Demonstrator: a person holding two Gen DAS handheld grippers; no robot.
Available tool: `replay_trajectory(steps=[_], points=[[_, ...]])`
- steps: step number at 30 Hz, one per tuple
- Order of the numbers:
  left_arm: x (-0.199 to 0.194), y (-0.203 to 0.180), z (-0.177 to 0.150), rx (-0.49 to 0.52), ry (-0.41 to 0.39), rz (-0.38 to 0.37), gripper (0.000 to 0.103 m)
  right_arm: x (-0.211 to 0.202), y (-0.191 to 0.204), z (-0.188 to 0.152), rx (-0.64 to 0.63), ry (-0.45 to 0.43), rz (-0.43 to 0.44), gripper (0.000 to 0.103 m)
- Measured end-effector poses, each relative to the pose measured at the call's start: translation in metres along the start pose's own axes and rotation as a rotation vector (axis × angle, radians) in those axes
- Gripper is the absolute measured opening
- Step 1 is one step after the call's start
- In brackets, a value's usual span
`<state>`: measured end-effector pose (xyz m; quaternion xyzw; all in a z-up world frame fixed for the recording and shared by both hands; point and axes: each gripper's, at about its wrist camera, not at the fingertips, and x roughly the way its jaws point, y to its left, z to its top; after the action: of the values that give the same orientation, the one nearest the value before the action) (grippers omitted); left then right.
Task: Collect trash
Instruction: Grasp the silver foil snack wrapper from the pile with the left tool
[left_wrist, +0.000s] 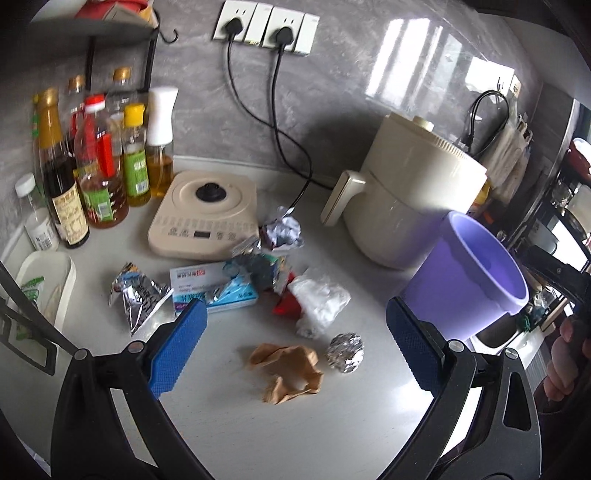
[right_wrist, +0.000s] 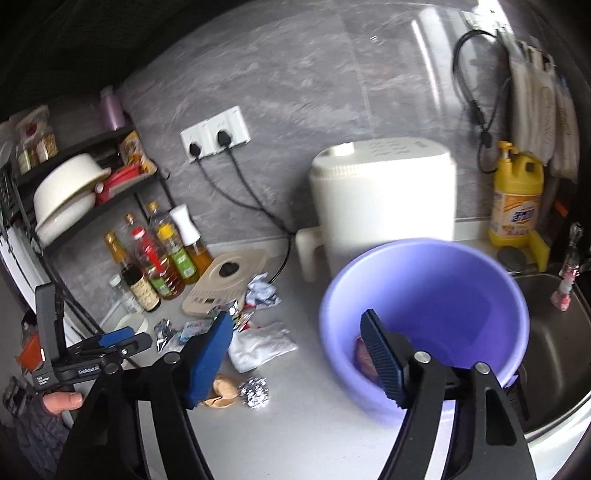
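1. Lying in a loose heap on the pale counter (left_wrist: 229, 424), the trash sits in front of a beige cooker plate (left_wrist: 205, 218) and a cream air fryer (left_wrist: 410, 192).
2. Nearest the front of the heap are a crumpled brown paper (left_wrist: 286, 369) and, just beside it to the right, a foil ball (left_wrist: 345, 352).
3. Behind them lie a white plastic wad (left_wrist: 319, 304), a red scrap (left_wrist: 286, 308), a flattened blue and white box (left_wrist: 210, 288) and a silver wrapper (left_wrist: 138, 295); a crumpled white paper (left_wrist: 282, 230) sits further back, against the cooker plate.
4. The left gripper (left_wrist: 295, 350) hangs above the heap with its blue pads (left_wrist: 179, 347) spread wide and nothing between them.
5. The right gripper (right_wrist: 299, 354) has one pad inside the purple bucket (right_wrist: 424, 317) and the other outside its wall; the bucket's rim is between them, but I cannot tell whether they press on it.
6. Something dark and reddish lies at the bottom of the bucket, too blurred to name.
7. In the left view the bucket appears tilted and lifted off the counter, right of the heap.
8. Sauce and oil bottles (left_wrist: 92, 166) stand in a cluster at the back left, against the grey wall.
9. A yellow soap bottle (right_wrist: 515, 201) stands by the steel sink (right_wrist: 557, 354), right of the bucket.
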<state>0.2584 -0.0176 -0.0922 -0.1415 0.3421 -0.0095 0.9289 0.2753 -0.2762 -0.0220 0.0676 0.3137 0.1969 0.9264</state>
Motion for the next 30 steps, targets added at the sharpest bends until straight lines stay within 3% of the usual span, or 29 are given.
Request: replay_trajectory(steps=[3, 16, 30], points=[[0.008, 0.015, -0.004, -0.019, 0.014, -0.008, 0.092, 0.013, 0.018, -0.006, -0.030, 0.036, 0.005, 0.067], [0.050, 0.076, -0.009, -0.028, 0.062, 0.003, 0.057, 0.088, 0.068, -0.033, -0.093, 0.207, 0.009, 0.051], [0.109, 0.079, 0.021, -0.036, 0.060, -0.113, 0.057, 0.182, 0.076, -0.054, -0.075, 0.316, -0.011, 0.051]])
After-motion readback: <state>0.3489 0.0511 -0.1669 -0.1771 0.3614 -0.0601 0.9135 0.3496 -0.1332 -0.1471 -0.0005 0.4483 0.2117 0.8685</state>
